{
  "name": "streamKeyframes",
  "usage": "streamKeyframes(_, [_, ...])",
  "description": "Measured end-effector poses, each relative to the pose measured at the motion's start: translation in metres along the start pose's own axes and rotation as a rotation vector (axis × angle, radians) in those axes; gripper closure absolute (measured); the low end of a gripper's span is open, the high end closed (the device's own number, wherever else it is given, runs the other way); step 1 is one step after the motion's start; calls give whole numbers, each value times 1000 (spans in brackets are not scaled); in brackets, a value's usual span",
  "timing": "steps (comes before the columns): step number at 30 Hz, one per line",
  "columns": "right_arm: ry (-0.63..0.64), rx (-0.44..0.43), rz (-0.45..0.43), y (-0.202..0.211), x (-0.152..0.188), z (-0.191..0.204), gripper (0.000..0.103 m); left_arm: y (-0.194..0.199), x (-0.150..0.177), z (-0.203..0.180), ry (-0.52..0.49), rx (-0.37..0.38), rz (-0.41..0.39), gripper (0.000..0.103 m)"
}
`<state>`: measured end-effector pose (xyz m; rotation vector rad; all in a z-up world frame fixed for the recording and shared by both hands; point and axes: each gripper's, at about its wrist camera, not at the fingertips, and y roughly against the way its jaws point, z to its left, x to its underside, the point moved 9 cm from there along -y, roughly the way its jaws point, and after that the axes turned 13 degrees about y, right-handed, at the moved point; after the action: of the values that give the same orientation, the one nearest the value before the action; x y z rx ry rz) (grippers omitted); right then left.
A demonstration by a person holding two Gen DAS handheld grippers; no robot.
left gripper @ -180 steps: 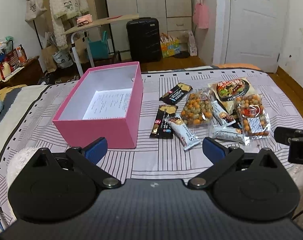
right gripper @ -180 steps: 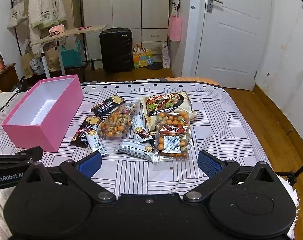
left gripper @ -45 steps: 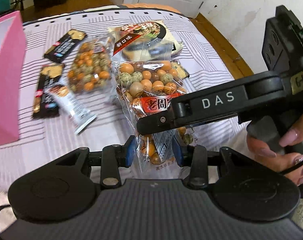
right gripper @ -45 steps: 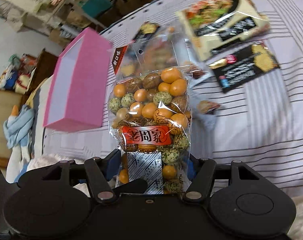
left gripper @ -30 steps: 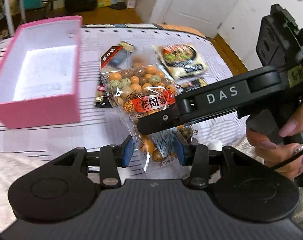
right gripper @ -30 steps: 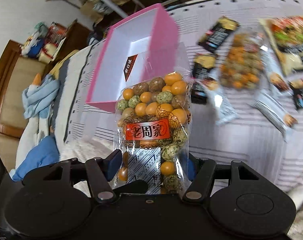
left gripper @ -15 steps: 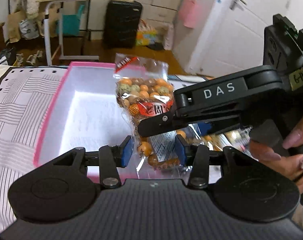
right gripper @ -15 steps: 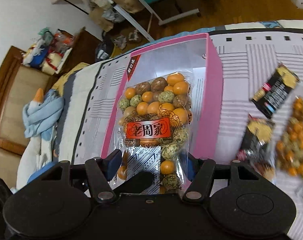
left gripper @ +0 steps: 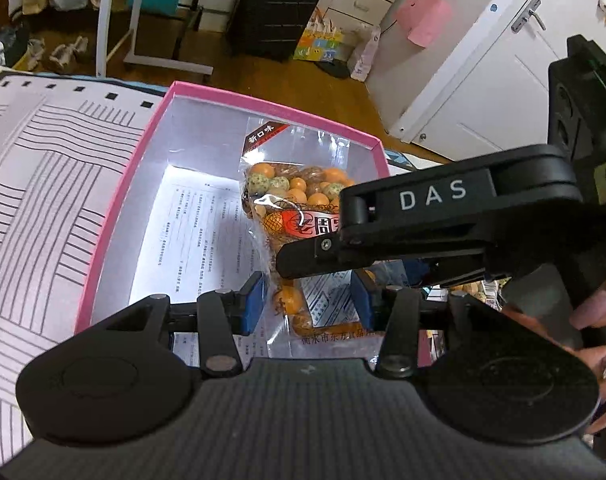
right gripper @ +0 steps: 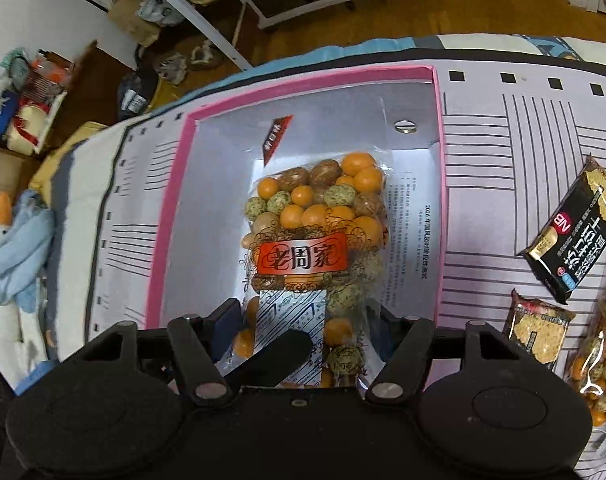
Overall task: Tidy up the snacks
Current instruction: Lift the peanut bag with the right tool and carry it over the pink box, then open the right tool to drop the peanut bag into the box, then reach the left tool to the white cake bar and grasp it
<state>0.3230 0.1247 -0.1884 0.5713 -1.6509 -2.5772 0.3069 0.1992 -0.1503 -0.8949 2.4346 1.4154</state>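
I held the bag of coated nuts point(right gripper: 319, 240) over the open pink box point(right gripper: 175, 216) on the bed, my left hand-held gripper point(left gripper: 306, 304) clamped on its lower end. The jaws of my right hand-held gripper point(right gripper: 303, 328) had just been widening around the bag, and I couldn't tell whether they gripped it. If both let go unevenly, the bag could tip onto the box's rim or land crooked

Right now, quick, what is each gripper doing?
Left gripper: closed on the snack bag.
Right gripper: jaws have just been opening, snack bag between them; grip unclear.
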Motion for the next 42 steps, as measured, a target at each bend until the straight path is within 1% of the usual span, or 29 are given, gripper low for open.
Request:
streamKeyframes(2, [26, 28, 0, -2, -2, -1, 22, -7, -2, 0, -4, 0, 3, 59])
streamKeyframes(4, [46, 52, -1, -1, -3, -3, 24, -14, -6, 0, -7, -11, -3, 59])
streamKeyframes(5, [60, 55, 10, 0, -1, -4, 24, -19, -8, 1, 0, -24, 0, 59])
streamKeyframes(7, [95, 36, 10, 6, 3, -2, 24, -26, -9, 6, -4, -89, -6, 57])
streamKeyframes(9, [121, 2, 7, 20, 13, 0, 23, -26, -2, 7, -28, -135, -6, 56])
streamKeyframes(10, [126, -1, 3, 29, 17, -3, 20, -25, 0, 7, -37, -154, -1, 55])
streamKeyframes(11, [136, -8, -16, 38, 21, -4, 21, -22, 4, 6, -46, -178, 2, 55])
streamKeyframes(13, [151, -44, -41, 61, 30, -7, 20, -14, 10, 1, -76, -200, -2, 53])
streamKeyframes(15, [149, -48, -76, 88, 41, -16, 20, -3, 14, -3, -78, -213, -7, 53])
streamKeyframes(19, [209, -4, -183, 140, 65, -33, 20, 27, 22, -17, -102, -198, -28, 53])
streamKeyframes(21, [254, 28, -241, 163, 79, -43, 20, 44, 28, -29, -130, -190, -38, 53])
streamKeyframes(22, [277, 45, -265, 170, 81, -46, 20, 51, 31, -37, -142, -182, -41, 53])
streamKeyframes(25, [391, 119, -363, 195, 99, -58, 20, 70, 40, -61, -177, -151, -45, 53])
streamKeyframes(26, [447, 155, -404, 205, 107, -62, 20, 76, 44, -70, -186, -144, -47, 53])
streamKeyframes(28, [532, 225, -454, 216, 117, -67, 20, 85, 51, -88, -199, -127, -51, 53])
streamKeyframes(29, [578, 245, -472, 221, 123, -70, 20, 88, 54, -98, -207, -116, -49, 53])
streamKeyframes(30, [621, 218, -482, 226, 129, -70, 20, 90, 59, -107, -212, -105, -44, 53])
streamKeyframes(31, [656, 171, -477, 229, 138, -70, 20, 91, 64, -116, -214, -98, -37, 53])
streamKeyframes(32, [677, 142, -463, 230, 145, -72, 20, 91, 68, -124, -214, -93, -34, 53])
streamKeyframes(35, [762, 158, -440, 233, 162, -78, 20, 91, 86, -152, -227, -51, -25, 53])
streamKeyframes(38, [774, 147, -386, 227, 169, -93, 20, 84, 103, -175, -260, -33, -12, 53])
streamKeyframes(40, [756, 148, -333, 219, 172, -108, 20, 76, 113, -184, -270, -35, -6, 53])
streamKeyframes(42, [760, 145, -253, 202, 175, -124, 20, 61, 123, -188, -261, -44, 3, 53])
